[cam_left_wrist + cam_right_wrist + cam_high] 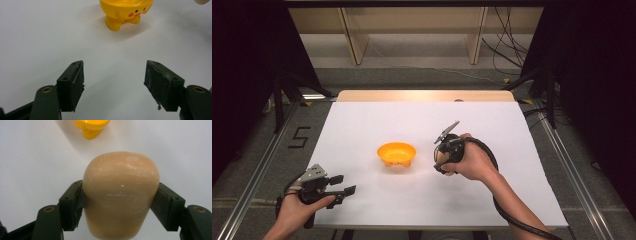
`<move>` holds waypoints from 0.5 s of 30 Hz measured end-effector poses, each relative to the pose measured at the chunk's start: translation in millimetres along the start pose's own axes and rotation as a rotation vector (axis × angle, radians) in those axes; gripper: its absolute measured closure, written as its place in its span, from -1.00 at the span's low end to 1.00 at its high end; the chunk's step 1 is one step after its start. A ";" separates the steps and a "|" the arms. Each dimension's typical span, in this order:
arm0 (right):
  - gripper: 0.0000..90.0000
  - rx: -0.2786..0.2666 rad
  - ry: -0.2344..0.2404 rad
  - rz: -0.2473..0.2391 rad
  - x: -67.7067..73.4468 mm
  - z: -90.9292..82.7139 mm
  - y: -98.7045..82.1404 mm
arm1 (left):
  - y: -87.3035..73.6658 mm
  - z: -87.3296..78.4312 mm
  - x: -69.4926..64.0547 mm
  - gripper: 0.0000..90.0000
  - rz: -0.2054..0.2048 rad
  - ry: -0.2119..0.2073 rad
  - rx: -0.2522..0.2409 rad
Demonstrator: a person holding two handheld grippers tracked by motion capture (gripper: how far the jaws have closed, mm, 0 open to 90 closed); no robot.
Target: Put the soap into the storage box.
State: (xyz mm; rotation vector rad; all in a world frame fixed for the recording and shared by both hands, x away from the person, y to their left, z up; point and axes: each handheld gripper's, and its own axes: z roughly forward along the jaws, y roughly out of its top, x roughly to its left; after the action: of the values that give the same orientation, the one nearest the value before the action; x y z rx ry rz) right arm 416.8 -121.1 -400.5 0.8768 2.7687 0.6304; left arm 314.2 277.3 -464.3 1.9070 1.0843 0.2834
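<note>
White table (362, 130): one yellow bowl (396, 153) is set near the middle, footed, with a small face painted on its side, as seen in the left gripper view (125, 11). Right gripper (442, 159): held just right of the bowl, jaws closed on a tan, rounded, egg-like piece (121, 192), which is clamped at both flanks by the pads and carried above the table; its long axis runs along the jaws, blunt end forward. From this gripper the bowl (91, 126) lies ahead and slightly left, near but apart; nothing is touched by the piece except the pads. Left gripper (341, 186): rested at the near left corner of the table, jaws spread wide with nothing between them, well apart from the bowl. The right hand is judged the nearer to the bowl, and a short carry leftward over the rim is what placement of the piece would call for.
</note>
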 end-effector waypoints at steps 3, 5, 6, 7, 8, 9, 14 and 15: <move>-0.26 -0.006 0.002 -0.001 0.2 0.8 2.2 | 0.1 -0.2 0.2 -0.30 0.000 0.000 0.001; -0.26 -0.003 -0.006 -0.006 0.0 1.0 2.9 | 0.1 -0.1 0.3 -0.30 0.000 0.000 0.001; -0.26 -0.006 -0.001 -0.017 -0.5 1.2 3.8 | 0.2 -0.1 0.2 -0.30 0.000 0.000 0.001; -0.26 0.001 0.000 0.011 1.2 1.2 4.2 | 0.2 -0.2 0.1 -0.30 0.000 0.000 0.001; -0.26 -0.009 -0.004 -0.009 0.1 1.3 5.3 | 0.1 -0.1 0.0 -0.30 0.001 -0.001 -0.001; -0.26 -0.010 0.008 0.001 1.1 1.4 6.0 | 0.2 -0.2 0.0 -0.30 0.000 -0.001 -0.001; -0.26 -0.012 0.008 0.003 2.4 2.5 10.0 | 0.2 -0.3 0.1 -0.30 0.001 -0.002 -0.001; -0.26 -0.013 0.007 -0.014 1.4 2.9 10.9 | 0.2 -0.3 -0.1 -0.30 0.001 -0.002 -0.001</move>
State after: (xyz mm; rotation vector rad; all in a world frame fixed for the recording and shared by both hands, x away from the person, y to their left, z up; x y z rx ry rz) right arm 422.1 -111.2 -398.3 0.8541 2.7714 0.6493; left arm 314.1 277.4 -463.9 1.9067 1.0818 0.2830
